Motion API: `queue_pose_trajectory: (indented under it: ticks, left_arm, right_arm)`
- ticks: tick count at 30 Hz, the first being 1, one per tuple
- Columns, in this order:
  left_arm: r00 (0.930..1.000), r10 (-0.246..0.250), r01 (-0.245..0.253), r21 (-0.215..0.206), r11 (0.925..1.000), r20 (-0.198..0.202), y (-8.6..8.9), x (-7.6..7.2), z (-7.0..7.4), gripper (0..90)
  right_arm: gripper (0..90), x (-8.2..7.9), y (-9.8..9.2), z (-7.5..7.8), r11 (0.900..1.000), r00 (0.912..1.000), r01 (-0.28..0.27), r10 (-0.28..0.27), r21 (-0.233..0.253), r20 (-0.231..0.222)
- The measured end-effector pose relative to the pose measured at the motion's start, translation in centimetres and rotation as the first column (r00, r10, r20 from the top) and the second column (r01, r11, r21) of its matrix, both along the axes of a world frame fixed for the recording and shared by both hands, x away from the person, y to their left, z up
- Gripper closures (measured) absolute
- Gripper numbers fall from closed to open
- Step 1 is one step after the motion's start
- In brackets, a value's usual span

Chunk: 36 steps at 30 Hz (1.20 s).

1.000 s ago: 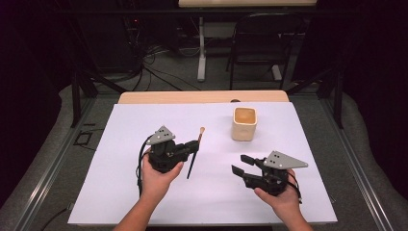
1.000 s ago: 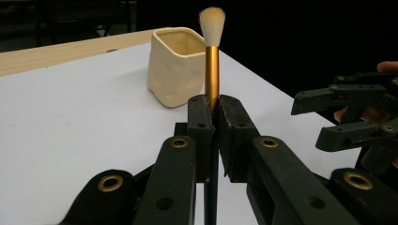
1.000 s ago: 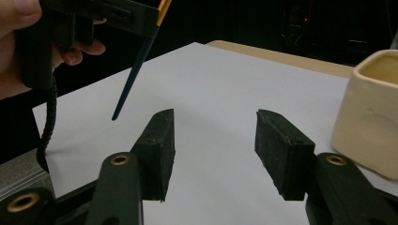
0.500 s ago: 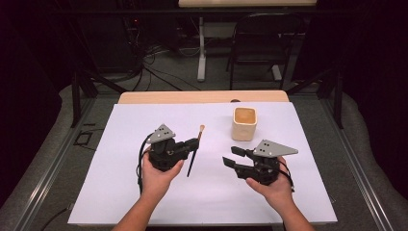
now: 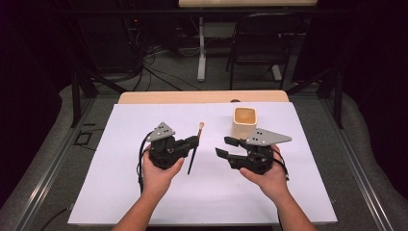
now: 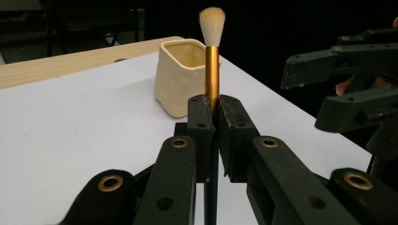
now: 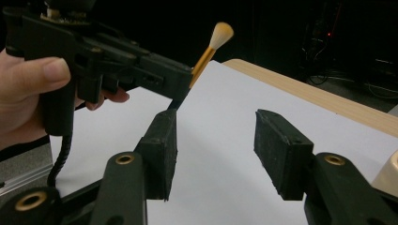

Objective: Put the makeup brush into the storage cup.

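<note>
left claw (image 5: 192, 141) is clamping the paintbrush (image 6: 211, 61) mid-handle above the white surface (image 5: 120, 192) while the right claw (image 5: 224, 147) is hanging open nearby, so i'm guessing a sloppy handoff could twist the brush loose near the cup (image 5: 245, 121).

Both forearms reach in from below. The left tongs (image 5: 193, 141) are pinched together, jaws pointing right. The right tongs (image 5: 226, 147) face them, jaws spread wide, the two near each other.
</note>
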State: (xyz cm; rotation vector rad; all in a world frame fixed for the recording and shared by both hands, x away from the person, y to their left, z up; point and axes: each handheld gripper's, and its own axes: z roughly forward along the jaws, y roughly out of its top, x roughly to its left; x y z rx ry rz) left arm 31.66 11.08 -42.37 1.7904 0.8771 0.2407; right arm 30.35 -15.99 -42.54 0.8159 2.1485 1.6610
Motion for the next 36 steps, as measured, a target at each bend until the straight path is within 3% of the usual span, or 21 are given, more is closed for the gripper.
queue_pose_trajectory:
  ticks: [11, 36]
  left_arm:
    - [0.9999, 0.013, -0.013, -0.018, 0.9998, 0.011, -0.2, 0.0, -0.2, 83.8]
    - [0.9990, 0.036, -0.034, -0.077, 0.9965, 0.028, -0.3, -0.8, -0.5, 83.8]
  right_arm:
    - [50.5, 0.9, 0.0, 1.0, 1.000, 0.9996, -0.015, 0.015, 0.005, -0.023]
    - [57.4, 0.2, 0.2, -0.4, 0.998, 0.9973, -0.027, 0.031, 0.052, -0.067]
